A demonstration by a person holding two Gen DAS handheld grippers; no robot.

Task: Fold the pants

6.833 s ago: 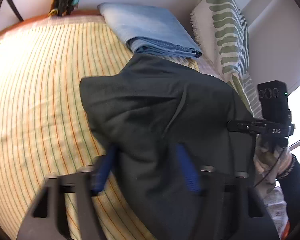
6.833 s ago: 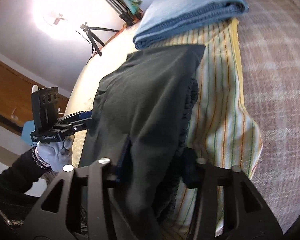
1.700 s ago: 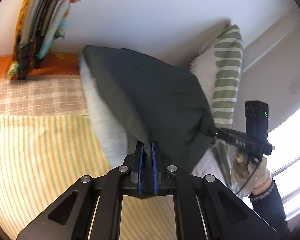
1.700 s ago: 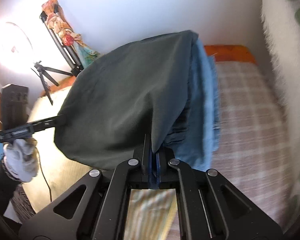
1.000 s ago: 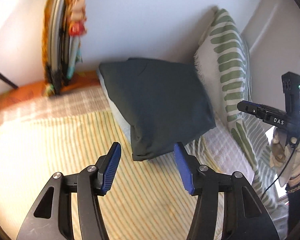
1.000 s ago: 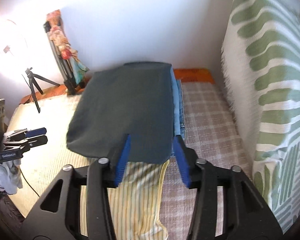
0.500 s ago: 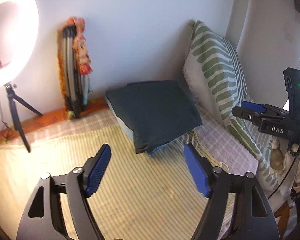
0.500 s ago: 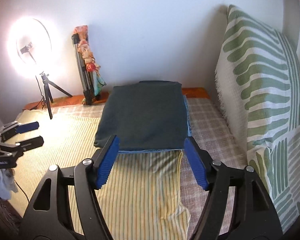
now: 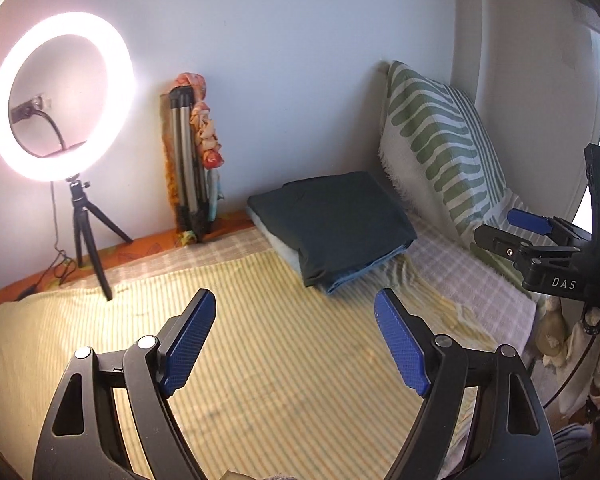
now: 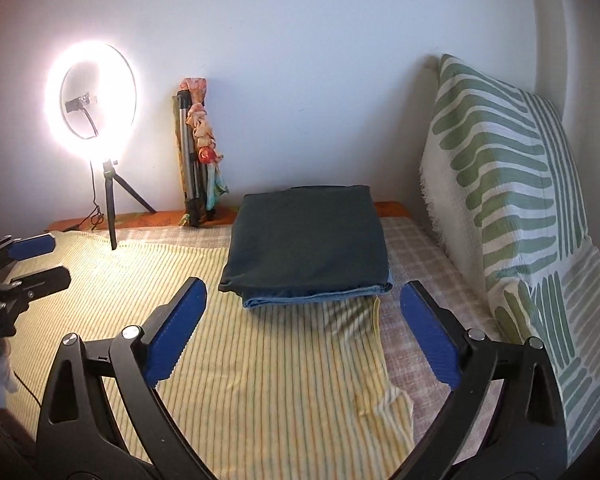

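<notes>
The dark green pants (image 9: pixel 332 224) (image 10: pixel 308 248) lie folded flat on top of folded blue jeans (image 10: pixel 316 299) at the far end of the bed, near the wall. My left gripper (image 9: pixel 294 318) is open and empty, held well back over the yellow striped sheet (image 9: pixel 260 360). My right gripper (image 10: pixel 302 308) is open and empty, also pulled back from the stack. The right gripper also shows at the right edge of the left wrist view (image 9: pixel 516 228), and the left gripper at the left edge of the right wrist view (image 10: pixel 32 262).
A lit ring light on a small tripod (image 10: pixel 94 108) stands at the back left. A folded tripod with cloth (image 10: pixel 198 152) leans on the wall. A green-patterned pillow (image 10: pixel 500 184) stands upright on the right. The yellow sheet's edge (image 10: pixel 380 340) is rumpled.
Both grippers carried the dark pants onto the blue jeans, let go, opened wide and drew back from the stack.
</notes>
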